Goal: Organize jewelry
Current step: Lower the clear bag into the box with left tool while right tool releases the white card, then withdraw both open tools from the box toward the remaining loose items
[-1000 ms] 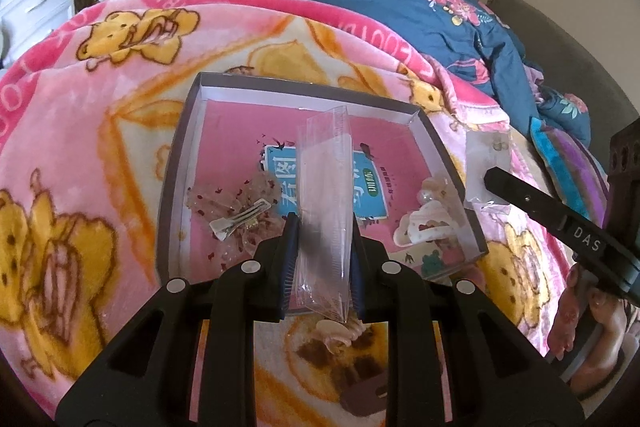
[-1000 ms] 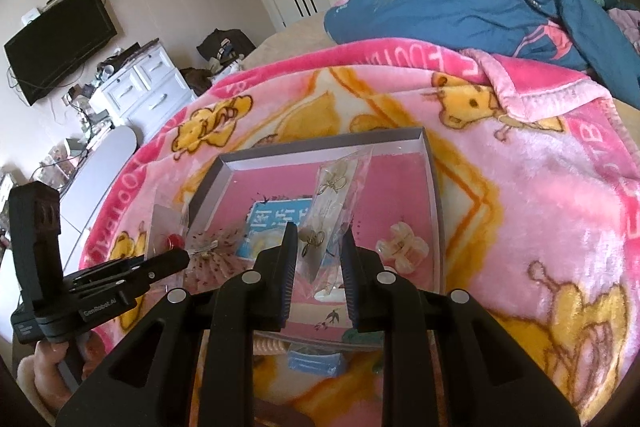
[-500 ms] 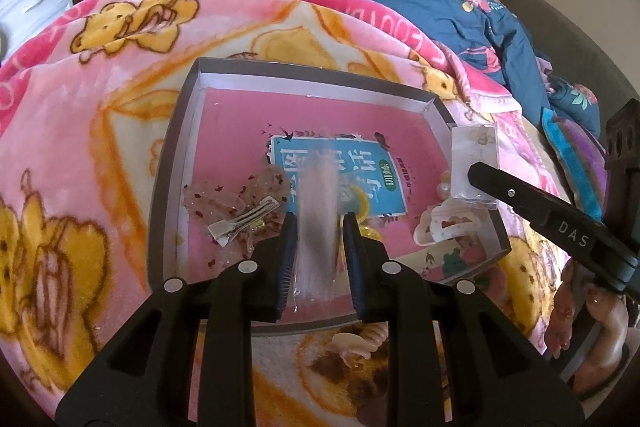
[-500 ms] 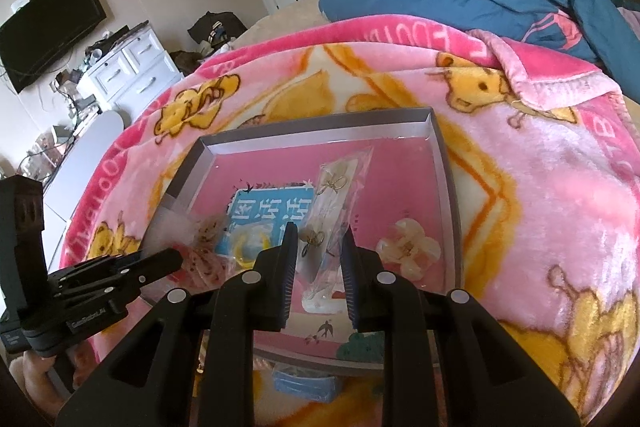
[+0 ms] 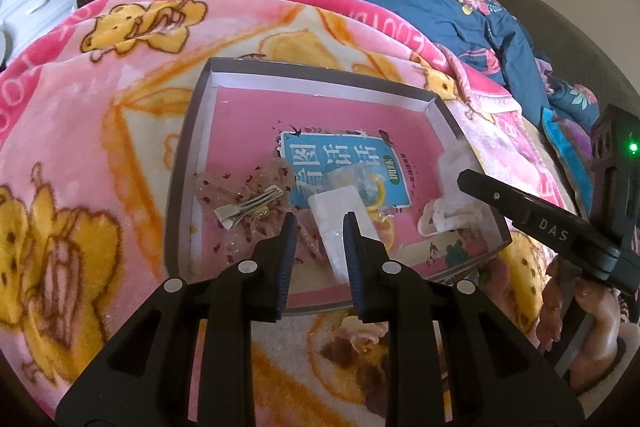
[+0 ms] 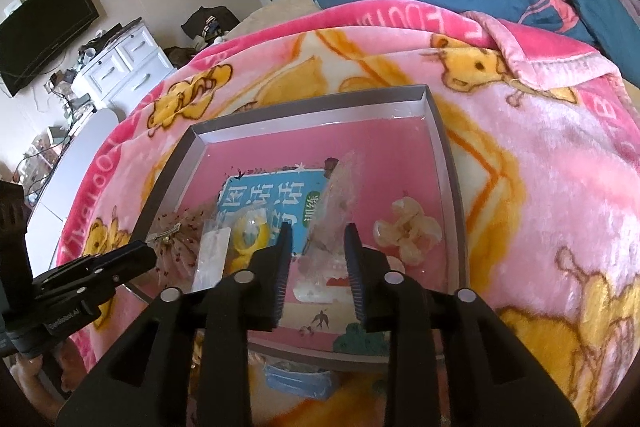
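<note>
A: Left wrist view: the left gripper stands with its fingers parted over the near edge of the tray. A white packet lies flat on the tray floor between the tips, touching neither as far as can be seen.

B: Right wrist view: the right gripper also has its fingers apart. A clear packet sits in the gap, blurred; whether the pads touch it cannot be told.

A: Only the left view shows the white claw clip at the tray's lower right, partly under the other gripper's black finger, and the bow clip plainly at centre left.

B: Only the right view shows the cream flower clip whole, right of centre, and the yellow piece beside the white packet. The bow clip there is half hidden behind the left gripper at lower left.

A: The blue label on the tray floor is partly covered by packets. Small items below the tray's near wall are cut off by the fingers.

B: The tray's far half is bare pink floor. Around it the blanket lies open on the right and far sides
</note>
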